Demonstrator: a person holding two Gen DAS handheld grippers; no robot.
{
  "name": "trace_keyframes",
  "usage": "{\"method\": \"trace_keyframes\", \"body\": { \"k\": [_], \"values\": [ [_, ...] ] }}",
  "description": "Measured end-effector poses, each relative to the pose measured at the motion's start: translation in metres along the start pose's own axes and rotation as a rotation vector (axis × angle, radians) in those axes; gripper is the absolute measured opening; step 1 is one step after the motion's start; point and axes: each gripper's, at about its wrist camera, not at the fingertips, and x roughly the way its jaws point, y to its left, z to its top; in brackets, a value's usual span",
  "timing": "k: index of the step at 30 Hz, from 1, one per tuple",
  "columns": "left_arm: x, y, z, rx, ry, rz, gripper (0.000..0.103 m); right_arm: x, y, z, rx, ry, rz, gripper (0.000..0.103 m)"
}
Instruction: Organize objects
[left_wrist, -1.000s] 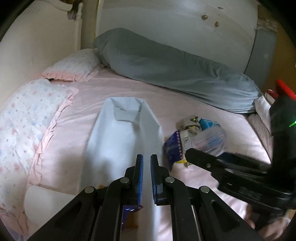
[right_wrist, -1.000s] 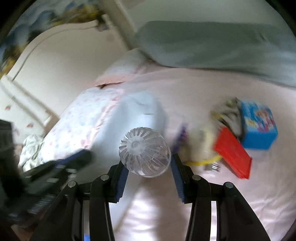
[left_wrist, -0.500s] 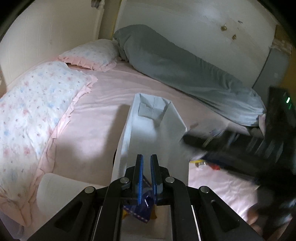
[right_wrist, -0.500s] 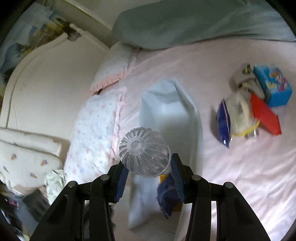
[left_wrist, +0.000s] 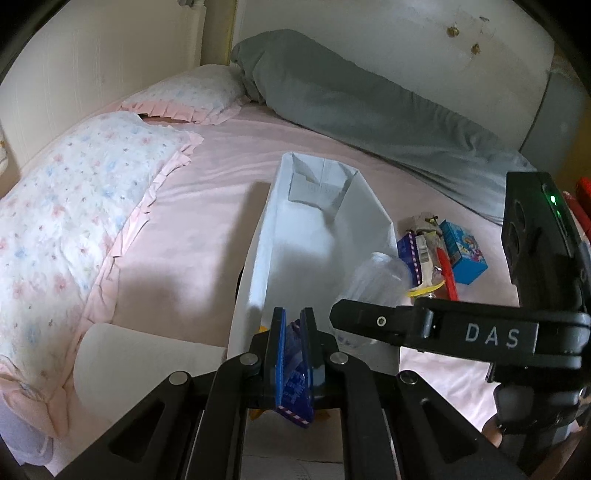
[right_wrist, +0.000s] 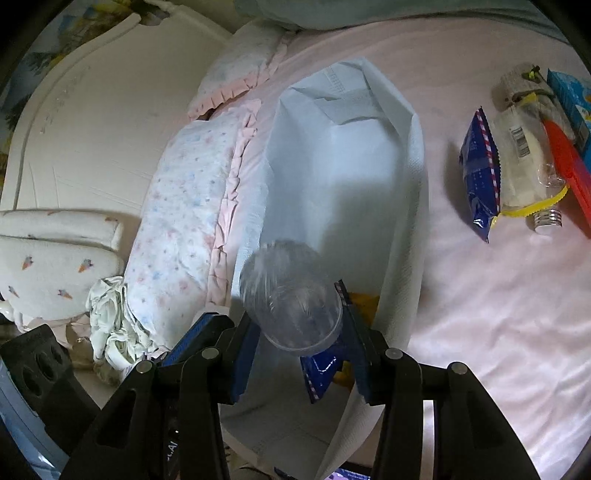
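A white bag lies on the pink bed with its mouth held open towards me. My left gripper is shut at the near rim; in the right wrist view its fingers meet the bag's left rim. My right gripper hangs over the mouth, shut on a clear plastic bottle that looks blurred and tilted. The same bottle shows past the right gripper's finger. A blue snack packet and something yellow lie inside the bag.
Right of the bag sits a pile: a blue packet, a cream packet, a red flat piece, a blue box. Floral pillows lie left, a grey bolster behind, a white roll near left.
The right gripper has rolled and come down from beside the pile to the bag's mouth, bottle in its jaws. The bottle now looks tilted and blurred. The bag's mouth stands wider open.
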Motion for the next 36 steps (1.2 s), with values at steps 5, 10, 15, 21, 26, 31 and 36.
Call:
{"method": "trace_keyframes", "body": {
  "k": [5,10,15,21,26,31,36],
  "values": [
    [0.006,-0.008,0.0,0.018,0.022,0.013,0.009,0.004,0.0,0.003,0.017,0.019,0.055,0.047],
    [0.004,-0.012,-0.001,0.03,0.027,0.016,0.009,0.0,0.01,0.001,-0.05,0.017,0.015,0.047],
    [-0.003,-0.009,-0.004,0.027,0.023,0.013,0.009,-0.005,0.012,0.001,-0.074,-0.001,0.021,0.046],
    [-0.007,-0.001,-0.003,0.007,0.021,0.008,0.009,-0.007,0.005,0.003,-0.064,-0.01,-0.017,0.047],
    [-0.009,0.0,-0.001,0.0,0.02,-0.002,0.009,-0.018,-0.005,0.008,-0.038,-0.051,-0.02,0.047],
    [-0.006,-0.003,-0.002,0.008,0.027,-0.007,0.009,-0.028,-0.018,0.013,-0.008,-0.084,-0.049,0.047],
    [0.004,-0.01,0.0,0.015,0.045,-0.012,0.009,-0.033,-0.037,0.02,0.022,-0.131,-0.137,0.046]
  ]
}}
